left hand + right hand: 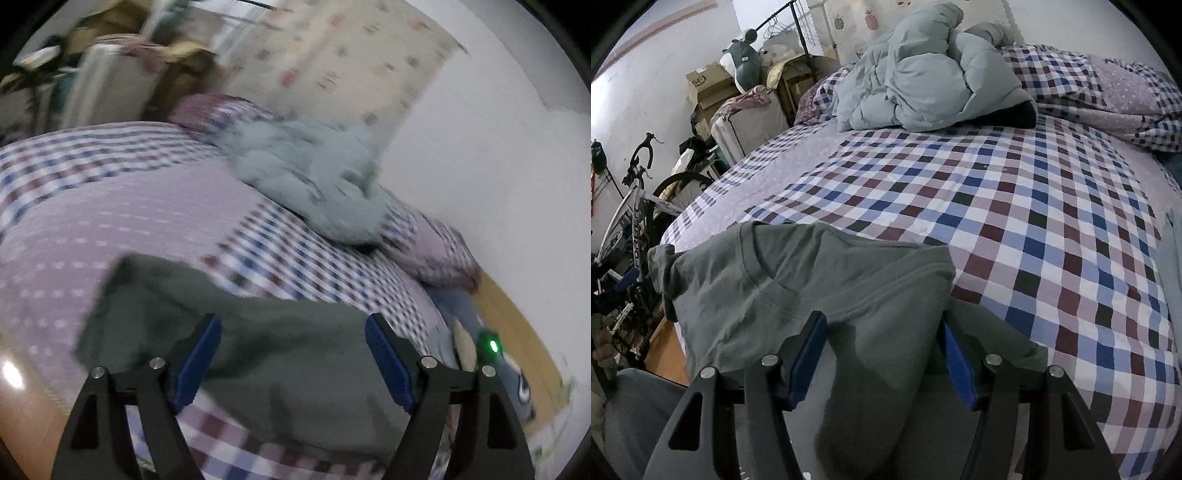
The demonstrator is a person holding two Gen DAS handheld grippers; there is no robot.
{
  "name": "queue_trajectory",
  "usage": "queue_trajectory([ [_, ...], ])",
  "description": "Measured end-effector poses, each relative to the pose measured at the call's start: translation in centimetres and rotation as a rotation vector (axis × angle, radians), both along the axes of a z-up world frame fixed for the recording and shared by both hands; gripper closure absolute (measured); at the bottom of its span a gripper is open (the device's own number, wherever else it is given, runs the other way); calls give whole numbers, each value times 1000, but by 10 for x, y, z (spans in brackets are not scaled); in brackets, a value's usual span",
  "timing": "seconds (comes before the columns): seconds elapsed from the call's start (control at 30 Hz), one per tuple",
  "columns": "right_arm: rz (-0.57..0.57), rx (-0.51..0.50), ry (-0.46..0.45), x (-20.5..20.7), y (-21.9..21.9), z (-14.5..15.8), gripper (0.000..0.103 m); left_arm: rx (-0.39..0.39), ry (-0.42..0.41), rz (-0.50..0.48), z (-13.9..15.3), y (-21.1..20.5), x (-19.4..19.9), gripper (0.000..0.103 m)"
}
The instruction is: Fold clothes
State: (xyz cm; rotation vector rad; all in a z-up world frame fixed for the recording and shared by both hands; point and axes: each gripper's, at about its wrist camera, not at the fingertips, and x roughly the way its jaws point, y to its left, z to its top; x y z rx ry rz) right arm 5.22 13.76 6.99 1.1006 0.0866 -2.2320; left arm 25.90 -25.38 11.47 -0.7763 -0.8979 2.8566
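The bed (1015,206) is covered by a cotton sheet checked in blue, maroon, lilac and white, with a plain lilac dotted band running along its left side. A crumpled grey-green cotton T-shirt (812,288) lies at the near edge of the bed, its collar seam facing up. Well beyond the T-shirt, at the far end, sits a bunched pale blue-grey quilted puffer jacket (923,74) with a dark cuff. To the right of that jacket, a rumpled checked and dotted duvet (1119,96) is heaped against the far right side.
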Motion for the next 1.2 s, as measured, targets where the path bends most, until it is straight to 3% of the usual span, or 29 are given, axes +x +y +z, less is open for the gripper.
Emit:
queue_trajectory([
  [0.13,6,-5,-3,1,-2,0,38,-46,1,-165,-1,50,-28,20],
  [0.2,11,0,-3,2,-4,-1,39,-34,1,-236,-2,70,-42,20],
  [0.33,30,17,0,7,-10,-3,42,10,15,-357,-9,107,-64,20],
  [0.43,32,24,10,8,-10,-3,52,86,13,-428,-21,123,-76,20],
  [0.6,32,9,44,16,-5,0,61,266,-29,-484,-40,123,-85,20],
  [0.83,106,12,226,58,-13,18,73,355,15,-511,-36,117,-90,20],
  [1.0,200,86,373,103,-36,26,73,336,1,-528,-37,123,-89,20],
  [1.2,355,253,487,152,-71,6,73,285,-22,-533,-37,126,-86,20],
])
